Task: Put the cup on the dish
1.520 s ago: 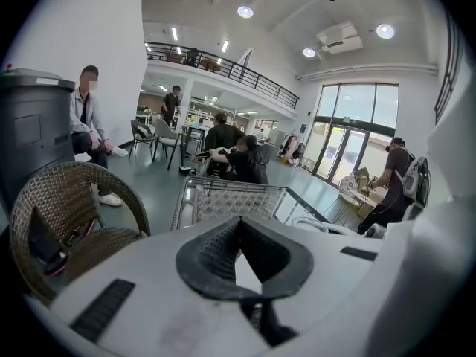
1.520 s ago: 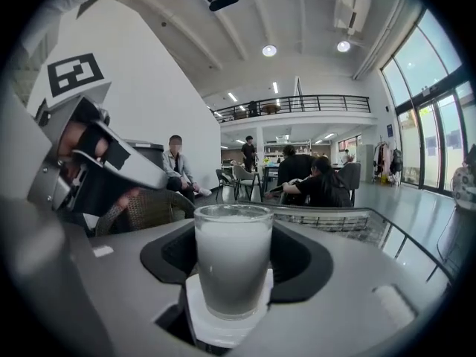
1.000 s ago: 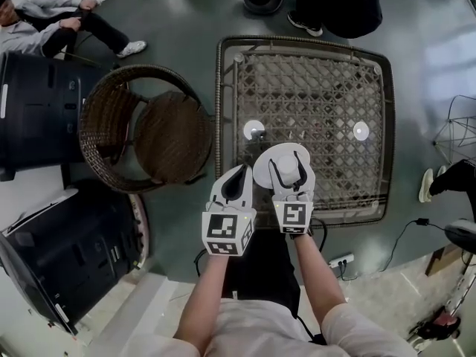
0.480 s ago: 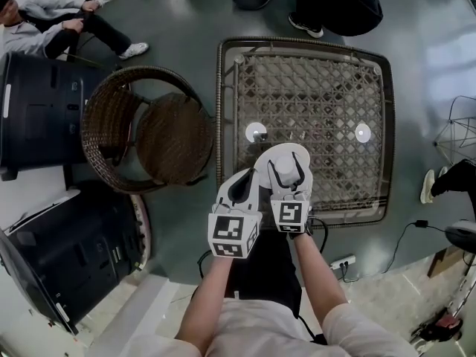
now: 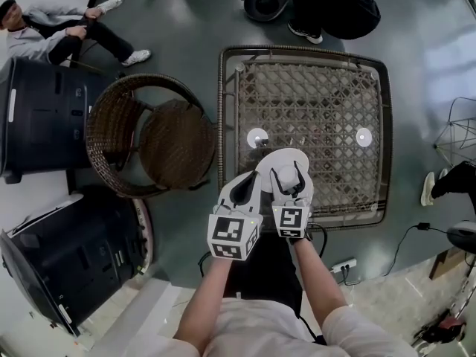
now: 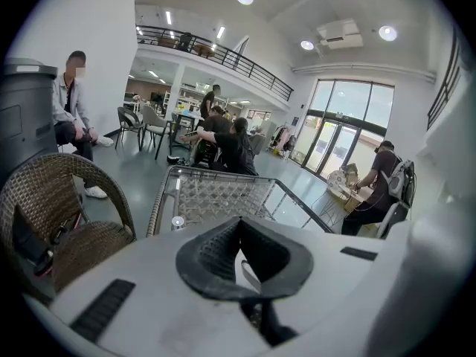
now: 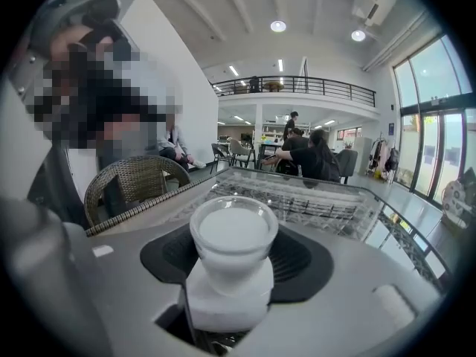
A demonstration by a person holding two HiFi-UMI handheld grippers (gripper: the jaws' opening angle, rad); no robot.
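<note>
A small white cup [image 7: 233, 233] sits between the black pads of my right gripper [image 7: 234, 259], which is shut on it. In the head view this gripper [image 5: 288, 178] holds the cup [image 5: 285, 175] over the near edge of the glass-topped wicker table [image 5: 223, 125]. My left gripper [image 5: 243, 188] hangs just left of it, shut and empty, its black pads meeting at the tip [image 6: 239, 225]. Two small round white spots [image 5: 257, 136] [image 5: 363, 136] show on the glass. I cannot tell whether either is a dish or a lamp reflection.
A round wicker chair [image 5: 152, 136] stands left of the table. Black bins [image 5: 44, 114] [image 5: 67, 251] are further left. A person sits at the top left [image 5: 52, 32] and another stands beyond the table [image 5: 335, 6]. A power strip [image 5: 341, 262] lies on the floor.
Little differs. The head view has shifted slightly, and the left gripper has edged toward the right one. The cup stays in the right gripper.
</note>
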